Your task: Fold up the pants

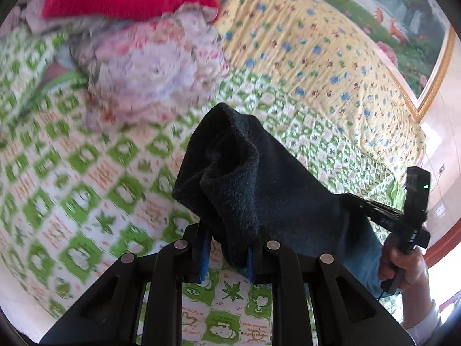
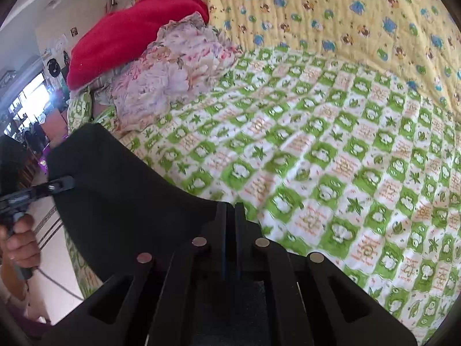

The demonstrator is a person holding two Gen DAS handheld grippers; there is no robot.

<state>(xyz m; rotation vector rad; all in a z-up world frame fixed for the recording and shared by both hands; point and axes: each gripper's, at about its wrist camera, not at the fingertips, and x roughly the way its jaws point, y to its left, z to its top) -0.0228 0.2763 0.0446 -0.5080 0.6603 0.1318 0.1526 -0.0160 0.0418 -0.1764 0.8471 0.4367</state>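
Between the two tongs, the dark pants hang stretched above the bed, one end pinched in the left tongs, the other clamped in the nearly closed right tongs, their long axis running tong to tong.

Floral heap motion-blurred; pants lower part hidden behind gripper; painting cut off.

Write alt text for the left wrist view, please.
The left gripper pinches a bunched edge of dark pants above a green-patterned bedspread. At right, a hand holds the right gripper. Crumpled floral cloth lies behind.
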